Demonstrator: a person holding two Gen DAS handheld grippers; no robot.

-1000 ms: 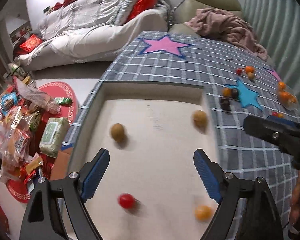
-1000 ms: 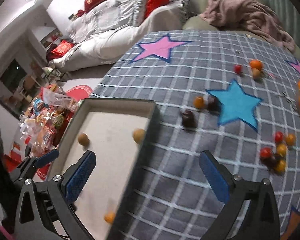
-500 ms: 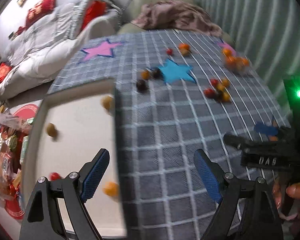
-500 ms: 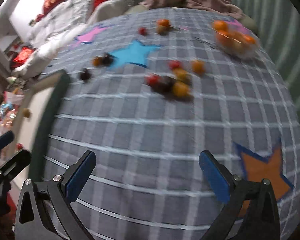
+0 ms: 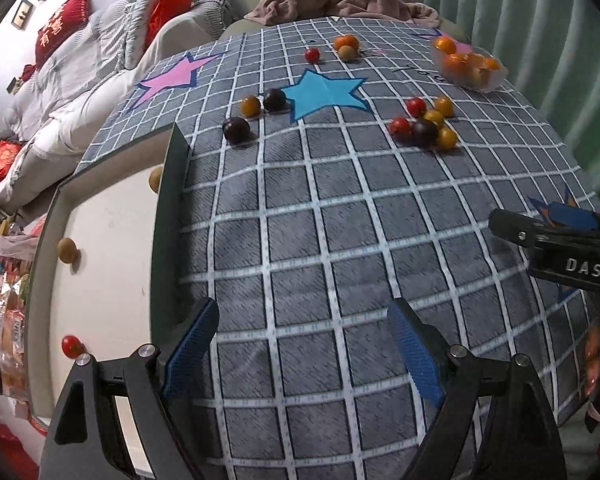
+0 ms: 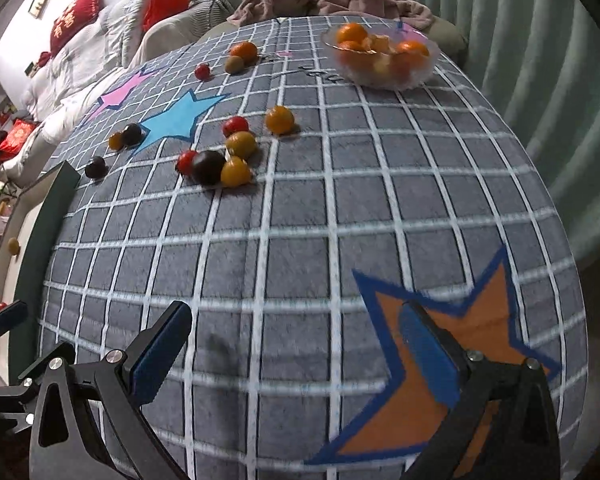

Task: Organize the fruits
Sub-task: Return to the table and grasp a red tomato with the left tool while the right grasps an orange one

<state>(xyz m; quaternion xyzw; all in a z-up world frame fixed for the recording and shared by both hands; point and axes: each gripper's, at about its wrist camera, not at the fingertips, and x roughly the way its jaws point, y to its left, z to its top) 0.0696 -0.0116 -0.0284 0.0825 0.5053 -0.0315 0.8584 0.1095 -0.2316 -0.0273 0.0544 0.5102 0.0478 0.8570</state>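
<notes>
At the far left, the tray [image 5: 168,216] holds a red cherry tomato [image 5: 70,345] and two brownish fruits. The left gripper [image 5: 304,344] hangs over the checked tablecloth [image 5: 320,216] with its jaws spread wide and nothing between them. Farther right lie a fruit cluster [image 6: 220,156] and a clear bowl of oranges [image 6: 380,58], while the right gripper [image 6: 296,348], also agape and empty, sits above the orange star [image 6: 432,380].

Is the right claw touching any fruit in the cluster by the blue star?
Apart. In the right wrist view the right claw is open over bare cloth, with several grid squares between its fingers and the fruit cluster.
</notes>
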